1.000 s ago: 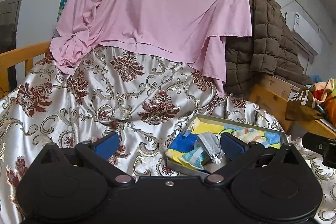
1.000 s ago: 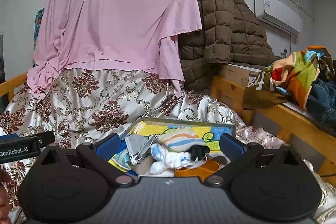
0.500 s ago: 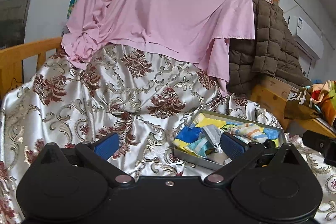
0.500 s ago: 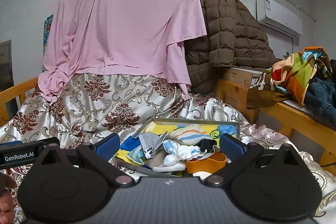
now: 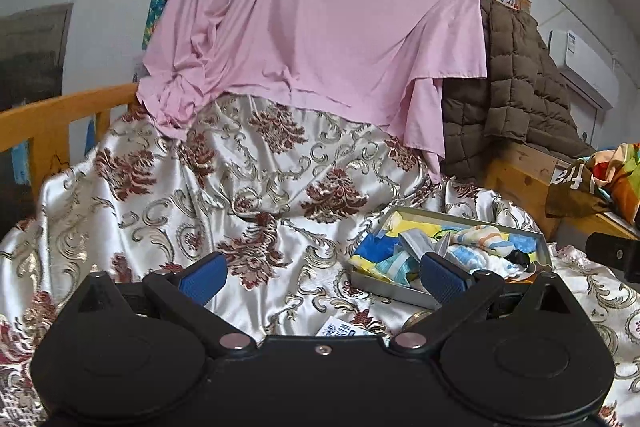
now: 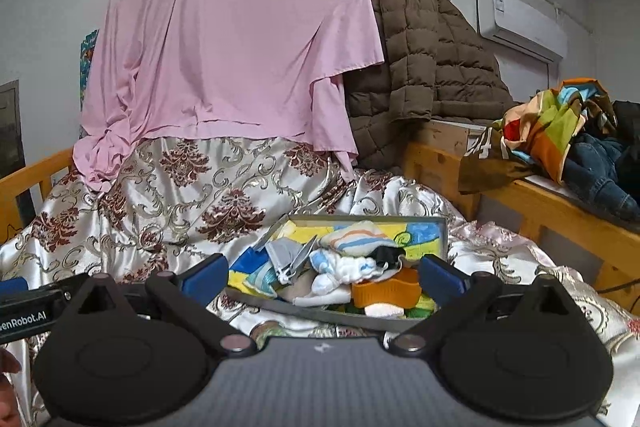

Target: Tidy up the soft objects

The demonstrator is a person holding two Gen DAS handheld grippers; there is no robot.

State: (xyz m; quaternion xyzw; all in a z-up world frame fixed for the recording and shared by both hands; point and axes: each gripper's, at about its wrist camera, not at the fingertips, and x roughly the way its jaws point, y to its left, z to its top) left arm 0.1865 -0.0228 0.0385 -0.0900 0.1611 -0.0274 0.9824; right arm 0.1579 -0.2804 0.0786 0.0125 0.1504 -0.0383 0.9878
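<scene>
both grippers backing off from the tray

over the last second both views have widened: the metal tray [image 6: 440, 227] of soft items sits smaller and farther ahead on the satin bedspread [image 5: 248, 187], so both tools have pulled back. the left gripper [image 5: 320, 273] and right gripper [image 6: 322, 275] each have jaws spread wide, holding nothing. socks [image 6: 352, 241], a grey face mask [image 6: 286, 255] and an orange holder [image 6: 386, 293] lie heaped in the tray. sorting seems barely begun; this looks like a reset before a first pick.
</scene>
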